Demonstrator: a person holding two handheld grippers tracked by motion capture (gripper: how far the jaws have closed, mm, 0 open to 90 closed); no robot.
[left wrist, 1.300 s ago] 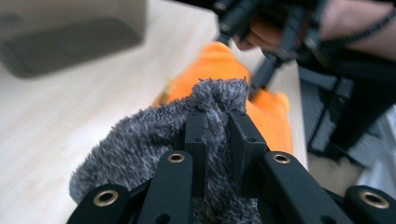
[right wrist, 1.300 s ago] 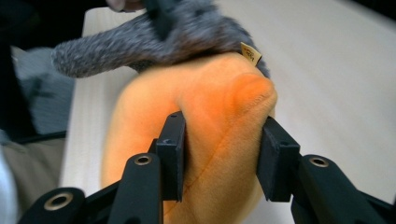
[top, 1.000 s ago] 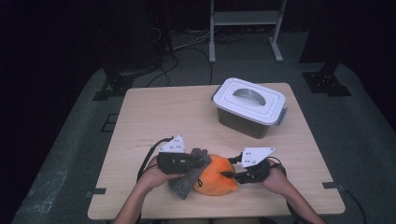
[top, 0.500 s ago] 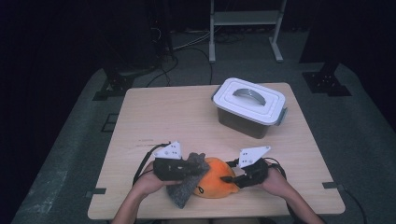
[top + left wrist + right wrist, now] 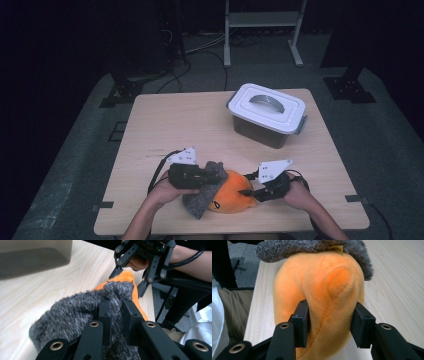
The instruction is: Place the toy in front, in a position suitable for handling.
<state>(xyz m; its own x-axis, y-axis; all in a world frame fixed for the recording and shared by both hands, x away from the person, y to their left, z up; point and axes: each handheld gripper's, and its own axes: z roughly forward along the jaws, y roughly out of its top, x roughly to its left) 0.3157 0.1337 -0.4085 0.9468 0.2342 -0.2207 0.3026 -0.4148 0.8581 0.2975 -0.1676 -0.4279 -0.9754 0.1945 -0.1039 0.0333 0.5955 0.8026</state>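
1. An orange plush toy (image 5: 231, 197) lies on the wooden surface (image 5: 190, 130), close to the edge where the person sits.
2. A grey fuzzy part (image 5: 204, 197) lies over the left side of the toy. It looks like soft fur.
3. The left hand-held gripper (image 5: 216, 176) is above the toy's left side. Its two black jaws are squeezed tight on a fold of the grey fuzzy part (image 5: 82, 312).
4. In the left gripper view, the grey fur bunches up between the jaws and sticks out above them.
5. The right hand-held gripper (image 5: 246, 191) comes in from the toy's right side. Its jaws press on a bulge of the orange plush toy (image 5: 329, 305), one jaw on each side.
6. The right jaws have just been closing a little, with the orange bulge between them.
7. In the right gripper view, the grey fur lies across the top of the toy.
8. A grey box with a white lid (image 5: 267, 114) stands on the surface farther back and to the right, well apart from the toy. The lid is on and has a handle on top.
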